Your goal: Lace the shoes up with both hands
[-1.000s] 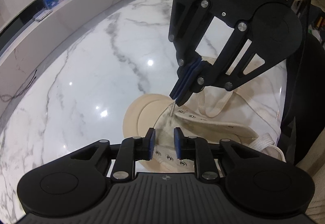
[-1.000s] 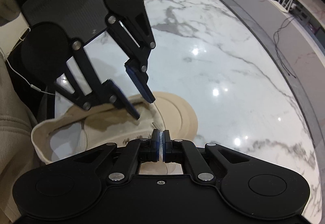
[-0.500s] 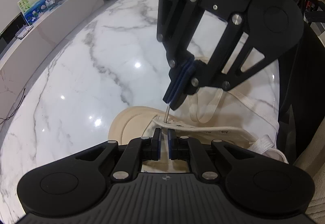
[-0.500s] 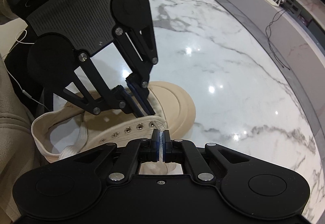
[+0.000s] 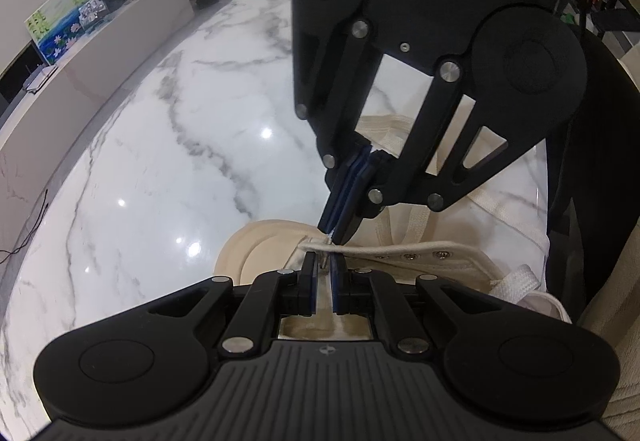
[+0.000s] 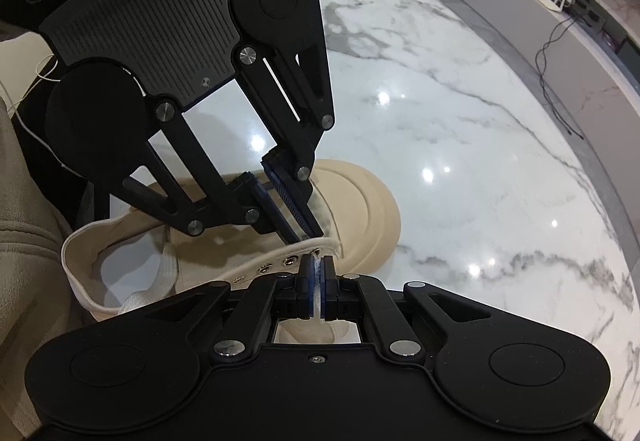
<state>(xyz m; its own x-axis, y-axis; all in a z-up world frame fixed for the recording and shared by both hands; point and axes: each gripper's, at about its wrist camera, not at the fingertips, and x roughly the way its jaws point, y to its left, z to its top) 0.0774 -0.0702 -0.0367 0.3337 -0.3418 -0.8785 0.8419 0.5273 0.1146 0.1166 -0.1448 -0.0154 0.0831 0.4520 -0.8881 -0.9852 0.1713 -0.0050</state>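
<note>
Threading front eyelet (image 5: 320, 239) of shoe (image 6: 352, 209): right gripper (image 6: 317, 273) was clamped on lace tip (image 5: 328, 239) to steer it; left gripper (image 5: 325, 265), nearly closed just beside eyelet, pinched emerging tip.

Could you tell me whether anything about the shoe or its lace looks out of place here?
The cream canvas high-top shoe is unlaced: its metal eyelets sit empty, and the flat white lace lies bunched in the ankle opening. Nothing looks damaged or spilled on the white marble table.
</note>
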